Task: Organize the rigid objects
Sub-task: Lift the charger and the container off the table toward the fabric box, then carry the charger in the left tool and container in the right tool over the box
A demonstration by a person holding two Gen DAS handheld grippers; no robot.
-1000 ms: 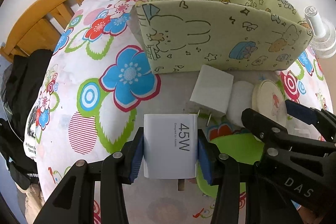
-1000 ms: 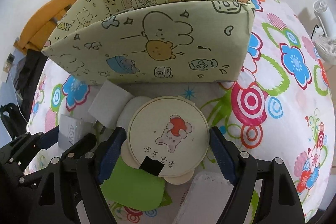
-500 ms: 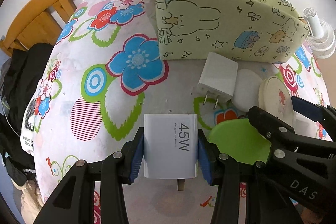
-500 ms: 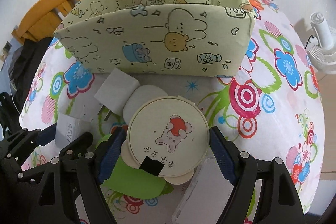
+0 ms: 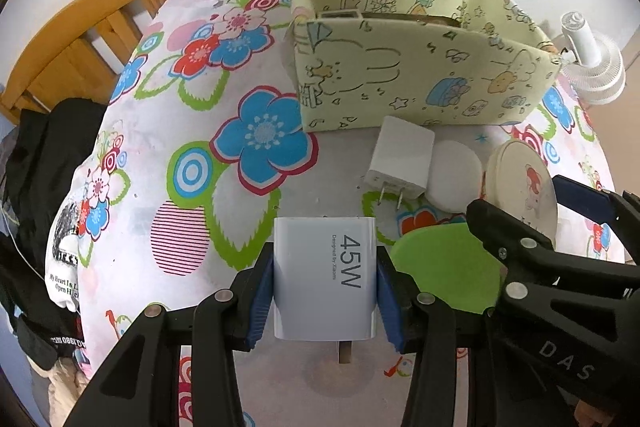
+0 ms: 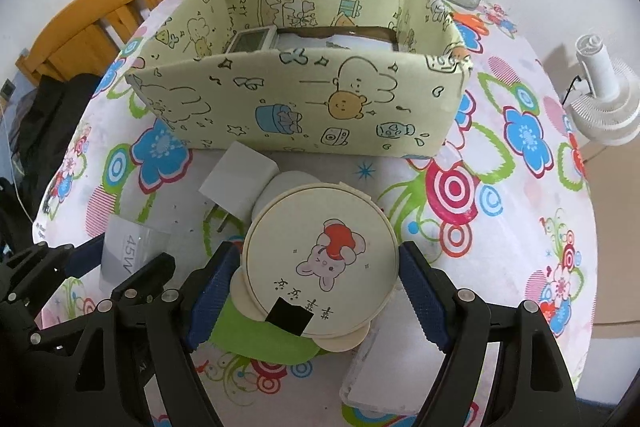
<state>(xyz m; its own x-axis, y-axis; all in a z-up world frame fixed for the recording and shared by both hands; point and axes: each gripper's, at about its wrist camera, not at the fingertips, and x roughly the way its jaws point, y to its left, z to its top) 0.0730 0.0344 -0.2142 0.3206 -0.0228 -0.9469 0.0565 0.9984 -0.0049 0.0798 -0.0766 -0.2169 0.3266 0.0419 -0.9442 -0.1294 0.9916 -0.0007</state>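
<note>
Two grips in hand. My left tongs (image 5: 325,291) pinch the 45W charger (image 5: 324,277) flat on its sides, above the cloth (image 5: 160,131); dense, slick shell, I judge; my right tongs (image 6: 316,291) span the round case (image 6: 322,259) at its rim, light, maybe brittle; box (image 6: 304,103) stands just beyond.

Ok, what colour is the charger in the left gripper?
White, with grey "45W" print: the charger shows best in the left wrist view.

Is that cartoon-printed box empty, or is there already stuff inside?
Not empty. Over the yellow box's front wall, a grey device with a screen leans inside at the left, beside something flat and white.
</note>
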